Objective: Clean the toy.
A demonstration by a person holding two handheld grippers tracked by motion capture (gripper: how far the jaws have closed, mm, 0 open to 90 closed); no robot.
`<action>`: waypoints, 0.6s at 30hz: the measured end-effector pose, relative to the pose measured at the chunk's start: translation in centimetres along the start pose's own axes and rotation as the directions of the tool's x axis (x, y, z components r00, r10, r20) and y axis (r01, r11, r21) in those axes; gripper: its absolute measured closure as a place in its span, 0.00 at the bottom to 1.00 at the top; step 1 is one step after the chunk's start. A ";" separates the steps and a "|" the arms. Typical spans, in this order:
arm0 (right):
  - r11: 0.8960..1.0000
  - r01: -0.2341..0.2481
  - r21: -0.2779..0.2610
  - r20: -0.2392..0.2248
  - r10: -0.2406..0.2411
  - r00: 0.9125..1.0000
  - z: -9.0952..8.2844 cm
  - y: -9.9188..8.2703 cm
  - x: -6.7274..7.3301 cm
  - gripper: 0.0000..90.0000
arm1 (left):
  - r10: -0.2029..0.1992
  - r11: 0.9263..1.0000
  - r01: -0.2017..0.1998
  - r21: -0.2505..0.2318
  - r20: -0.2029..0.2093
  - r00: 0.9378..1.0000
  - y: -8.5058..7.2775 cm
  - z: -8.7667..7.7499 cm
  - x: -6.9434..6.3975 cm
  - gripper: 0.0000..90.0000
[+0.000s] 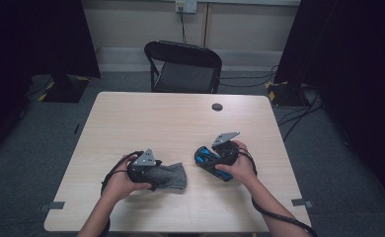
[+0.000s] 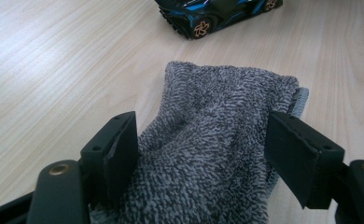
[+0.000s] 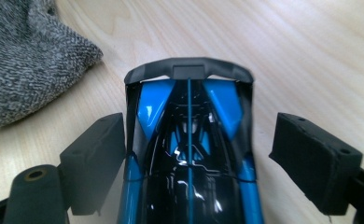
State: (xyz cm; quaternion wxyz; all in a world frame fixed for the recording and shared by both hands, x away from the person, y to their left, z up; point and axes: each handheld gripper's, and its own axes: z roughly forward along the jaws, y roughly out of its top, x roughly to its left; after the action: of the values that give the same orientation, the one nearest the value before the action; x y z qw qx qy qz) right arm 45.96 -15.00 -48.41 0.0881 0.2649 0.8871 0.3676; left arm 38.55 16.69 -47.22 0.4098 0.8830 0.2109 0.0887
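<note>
A person sits at a table [image 1: 131,118] with a gripper in each hand.

The left gripper [image 1: 153,180] sits over a grey cloth [image 1: 173,177] near the front edge of the table. In the left gripper view the cloth [image 2: 217,140] is fluffy and bunched up between the two black jaws. Both jaws touch its sides, and the cloth bulges up between them — the gripper is squeezing the cloth. The far end of the cloth lies flat on the wood.

The right gripper [image 1: 203,159] is at a toy car [image 1: 208,160], just to the right of the cloth. The car is blue and black and shiny. In the right gripper view the car [image 3: 189,154] sits between the two jaws, nose or tail pointing away. The left jaw is right beside the car's side, maybe just touching it. The right jaw stands apart from the car, with bare wood in the gap — so the jaws are let go and not pinching the car. The car rests on the table.

In the left gripper view the car [image 2: 217,14] is just past the cloth, with a gold wheel showing. In the right gripper view a corner of the cloth [image 3: 26,56] lies near the car, not touching it.

Behind the table is a black chair [image 1: 185,66].
</note>
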 end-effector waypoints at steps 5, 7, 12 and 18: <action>1.000 0.007 0.008 -0.013 -0.007 1.000 1.0 0.0 0.2 0.20 | -0.012 1.000 0.012 0.006 0.004 1.000 -0.3 0.0 0.1 0.29; 1.000 0.007 0.008 -0.024 -0.007 1.000 1.2 0.3 0.4 0.20 | -0.017 1.000 0.017 0.009 0.004 1.000 -0.4 0.0 0.2 0.29; 0.999 0.031 0.024 0.000 -0.031 1.000 1.8 0.4 0.8 0.22 | -0.017 1.000 0.017 0.010 -0.004 1.000 -0.6 0.0 0.4 0.31; 1.000 0.019 0.020 0.019 -0.019 1.000 2.0 -0.1 0.8 0.24 | -0.017 1.000 0.017 0.006 -0.005 1.000 -0.6 0.0 0.5 0.32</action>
State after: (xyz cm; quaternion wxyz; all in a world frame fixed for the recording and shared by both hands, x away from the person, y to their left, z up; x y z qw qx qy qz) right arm 46.00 -13.43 -49.85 0.0974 0.2608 0.8922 0.3556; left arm 38.81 17.20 -47.69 0.4076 0.8821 0.2196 0.0868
